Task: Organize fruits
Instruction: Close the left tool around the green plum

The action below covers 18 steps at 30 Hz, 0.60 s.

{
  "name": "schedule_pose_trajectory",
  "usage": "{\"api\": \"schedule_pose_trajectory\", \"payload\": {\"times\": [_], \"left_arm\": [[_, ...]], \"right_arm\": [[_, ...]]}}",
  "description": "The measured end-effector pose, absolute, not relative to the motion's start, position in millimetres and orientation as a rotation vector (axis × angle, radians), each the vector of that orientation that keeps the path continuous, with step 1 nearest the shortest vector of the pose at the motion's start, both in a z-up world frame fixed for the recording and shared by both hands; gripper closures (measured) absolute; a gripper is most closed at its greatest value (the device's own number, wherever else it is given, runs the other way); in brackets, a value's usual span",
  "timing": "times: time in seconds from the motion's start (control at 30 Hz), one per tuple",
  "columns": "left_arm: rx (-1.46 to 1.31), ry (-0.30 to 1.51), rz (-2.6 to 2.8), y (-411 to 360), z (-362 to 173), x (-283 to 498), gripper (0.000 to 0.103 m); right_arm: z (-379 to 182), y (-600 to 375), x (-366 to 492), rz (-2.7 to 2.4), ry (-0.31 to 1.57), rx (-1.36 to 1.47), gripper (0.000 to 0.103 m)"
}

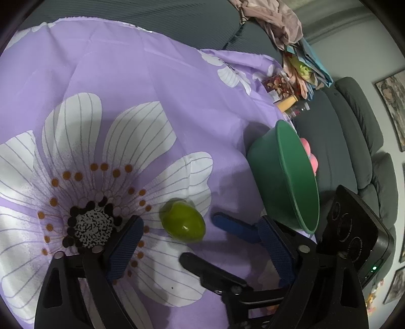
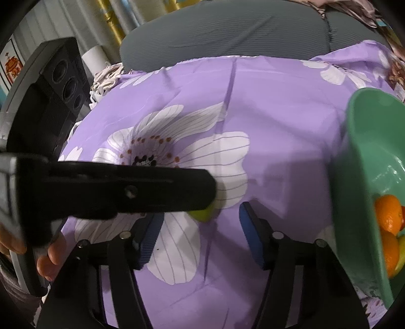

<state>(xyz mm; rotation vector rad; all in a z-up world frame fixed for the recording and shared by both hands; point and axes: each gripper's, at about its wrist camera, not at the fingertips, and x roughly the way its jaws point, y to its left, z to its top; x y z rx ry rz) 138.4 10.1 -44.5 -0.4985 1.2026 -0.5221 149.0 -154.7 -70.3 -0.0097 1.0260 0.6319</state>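
Observation:
A green lime-like fruit (image 1: 182,222) lies on the purple flowered cloth (image 1: 157,106). My left gripper (image 1: 200,227) is open, its blue pads either side of the fruit, not touching it. A green bowl (image 1: 286,177) stands to the right with pink fruit (image 1: 310,154) in it. In the right wrist view my right gripper (image 2: 200,222) is open and empty above the cloth; the fruit (image 2: 202,215) peeks from under the left gripper's black body (image 2: 114,189). The bowl (image 2: 364,162) at right holds oranges (image 2: 388,215).
A dark sofa (image 1: 349,141) borders the cloth behind and at right, with heaped clothes (image 1: 276,20) and small items (image 1: 286,96) at the far edge. A black device (image 2: 63,76) is at left in the right wrist view.

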Motion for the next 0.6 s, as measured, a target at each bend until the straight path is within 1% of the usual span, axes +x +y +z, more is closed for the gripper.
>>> {"api": "schedule_pose_trajectory", "payload": {"times": [0.03,0.07,0.13,0.2,0.23,0.33,0.4,0.47,0.5,0.57,0.6], "left_arm": [[-0.499,1.204,-0.521,10.7,-45.3,137.9,0.023],[-0.497,1.206,-0.522,11.0,-46.0,137.7,0.025],[-0.496,1.209,-0.519,11.4,-47.5,137.2,0.025],[-0.497,1.209,-0.519,12.9,-48.4,136.1,0.029],[-0.497,1.21,-0.517,13.1,-48.6,136.1,0.032],[-0.494,1.212,-0.508,13.8,-50.1,136.2,0.032],[-0.496,1.213,-0.504,15.0,-51.7,136.0,0.033],[-0.5,1.217,-0.506,15.2,-52.8,136.4,0.044],[-0.5,1.219,-0.507,15.1,-53.5,136.6,0.044],[-0.498,1.221,-0.507,14.5,-54.5,136.3,0.044],[-0.498,1.222,-0.508,13.8,-54.9,136.2,0.044]], "right_arm": [[-71.7,-152.8,149.6,0.642,1.031,-0.007,0.046],[-72.7,-151.7,150.1,0.644,1.035,-0.005,0.047],[-75.8,-150.0,152.6,0.646,1.048,0.009,0.048],[-77.6,-148.9,153.9,0.646,1.055,0.018,0.049],[-78.1,-148.3,154.4,0.645,1.054,0.018,0.05],[-78.8,-146.8,155.9,0.64,1.051,0.023,0.051],[-79.1,-146.3,155.6,0.636,1.049,0.022,0.054],[-79.5,-146.2,156.3,0.633,1.047,0.019,0.058],[-79.4,-146.2,156.0,0.633,1.047,0.018,0.059],[-79.9,-145.4,156.3,0.638,1.048,0.015,0.067],[-80.1,-145.1,156.1,0.641,1.048,0.014,0.068]]}}
